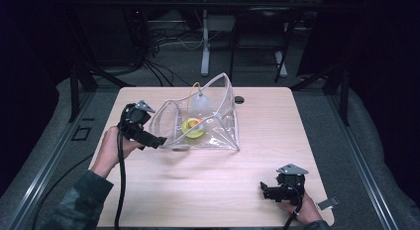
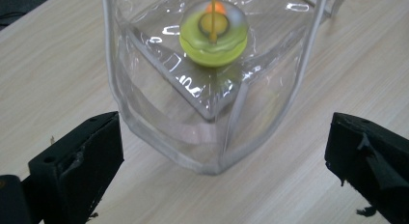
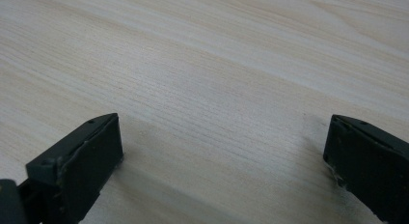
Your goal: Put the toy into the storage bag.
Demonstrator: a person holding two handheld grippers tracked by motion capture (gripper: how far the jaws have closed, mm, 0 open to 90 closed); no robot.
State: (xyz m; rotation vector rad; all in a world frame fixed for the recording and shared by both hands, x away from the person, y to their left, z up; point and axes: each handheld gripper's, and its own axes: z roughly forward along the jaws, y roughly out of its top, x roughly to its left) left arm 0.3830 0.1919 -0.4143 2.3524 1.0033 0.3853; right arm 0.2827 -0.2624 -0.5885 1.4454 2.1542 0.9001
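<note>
Clear plastic bag (image 1: pixel 205 118) sits mid-table, centre of the high view, mouth gaping up and toward the back. Stiff piped edges keep it propped open w/o help, so what's inside stays reachable. Inside: a yellow-green round toy (image 1: pixel 193 127) w/ an orange bit, lying on the bag's floor, plus a pale translucent dome (image 1: pixel 200 104) w/ a thin yellow cord rising from it.

Left gripper (image 1: pixel 151 140) is at centre-left of the high view, just beside the bag's left end, tips aimed at it. Jaws spread wide, nothing between the pads. Judgement: it's lined up on the bag's near corner, either for a fresh pinch on the edge or just let go; can't tell which.

Right gripper (image 1: pixel 266 191) is parked lower right of the high view, well apart from the bag, jaws spread too, nothing held. Prob. idle so it stays out of the left hand's way.

View differences: the high view gives layout, i.e. both hands, bag shape, bare table (image 1: pixel 267 141) around it. Left gripper view goes close: the bag's folded corner (image 2: pixel 212 161) sits low centre between the jaws but short of them, not touching; toy (image 2: pixel 213 40) is at upper centre seen through the plastic, cord crossing it. Right gripper view has bare wood grain (image 3: pixel 207 89) between its two open jaws, confirming an empty grip.
</note>
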